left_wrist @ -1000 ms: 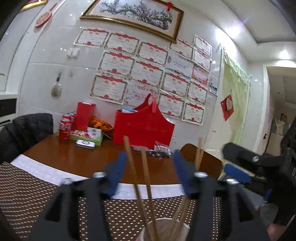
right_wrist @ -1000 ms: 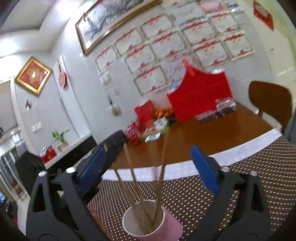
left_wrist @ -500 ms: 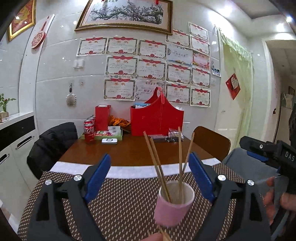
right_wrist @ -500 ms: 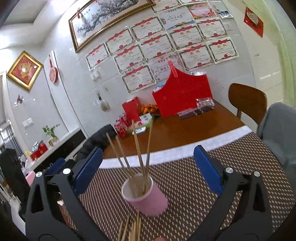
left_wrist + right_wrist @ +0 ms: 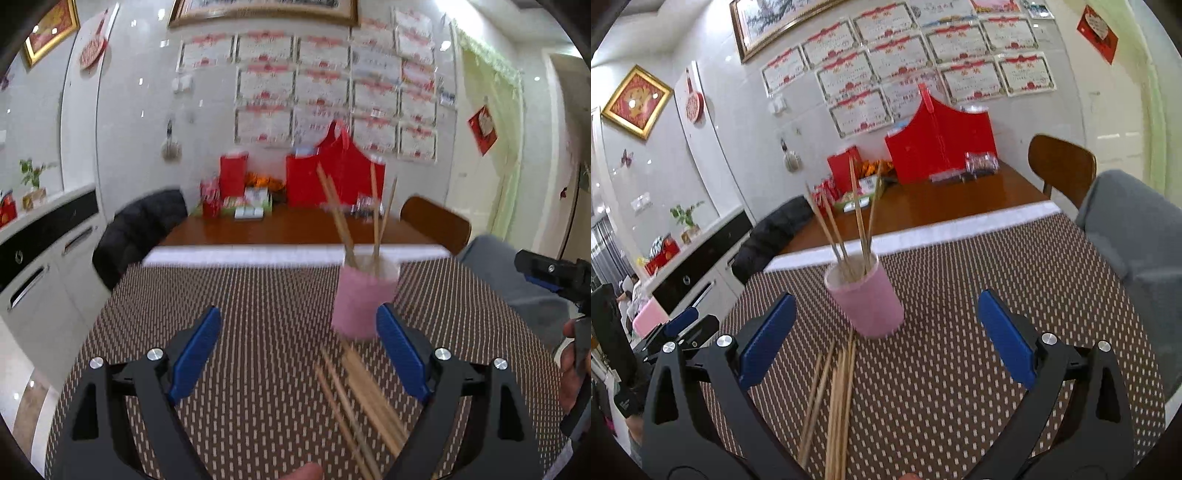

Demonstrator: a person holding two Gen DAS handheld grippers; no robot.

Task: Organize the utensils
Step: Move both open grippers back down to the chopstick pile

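Note:
A pink cup [image 5: 364, 299] [image 5: 866, 302] stands on the dotted brown placemat [image 5: 240, 314] [image 5: 960, 332] and holds several wooden chopsticks [image 5: 345, 221] [image 5: 858, 218] upright. More loose chopsticks [image 5: 362, 398] [image 5: 836, 398] lie in a bundle on the mat in front of the cup. My left gripper [image 5: 297, 314] is open and empty, short of the cup and to its left. My right gripper [image 5: 886, 299] is also open with nothing in it, and the cup stands beyond its fingers. Each gripper shows at the edge of the other's view [image 5: 554, 273] [image 5: 683, 325].
Beyond the mat, the wooden table [image 5: 288, 229] carries a red gift bag [image 5: 938, 144], boxes and cans by the wall. A chair with a black jacket [image 5: 144, 229] stands left. A wooden chair [image 5: 1060, 162] and a grey cushion [image 5: 1126, 229] are right. White cabinets [image 5: 44, 266] line the left.
Both grippers have drawn back from the cup, which now stands farther off. The loose chopsticks on the mat have come into view. The left jaws have widened.

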